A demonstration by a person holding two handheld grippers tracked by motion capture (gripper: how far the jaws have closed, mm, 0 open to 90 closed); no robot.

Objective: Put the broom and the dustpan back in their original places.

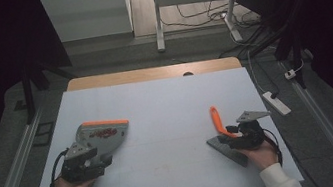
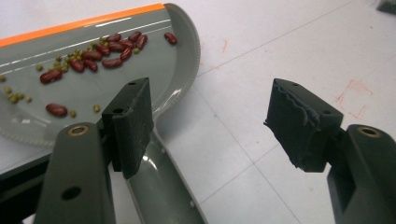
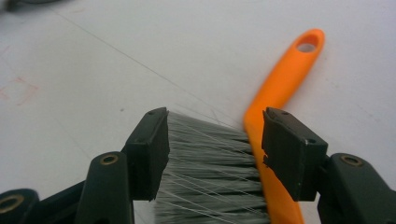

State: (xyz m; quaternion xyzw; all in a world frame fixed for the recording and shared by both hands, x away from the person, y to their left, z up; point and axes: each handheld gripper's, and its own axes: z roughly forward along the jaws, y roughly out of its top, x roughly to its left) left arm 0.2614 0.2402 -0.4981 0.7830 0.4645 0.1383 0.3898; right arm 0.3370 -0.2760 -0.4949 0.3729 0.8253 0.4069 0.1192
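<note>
The right gripper has its jaws around the brush, one pad against the grey bristles and the other just beside the orange back; from here I cannot tell whether they truly pinch it. The left gripper stands wide open with nothing between its pads, just above the grey handle of the dustpan. The brush looks light, with a stiff plastic handle and soft bristles that would give under a squeeze, so the orange spine is the better hold. The dustpan, near the left edge of the tabletop, is light too, but the loose beans in it will roll out if it tips; its handle is the place to grip. The brush sits towards the right edge, and nothing lies between the two
</note>
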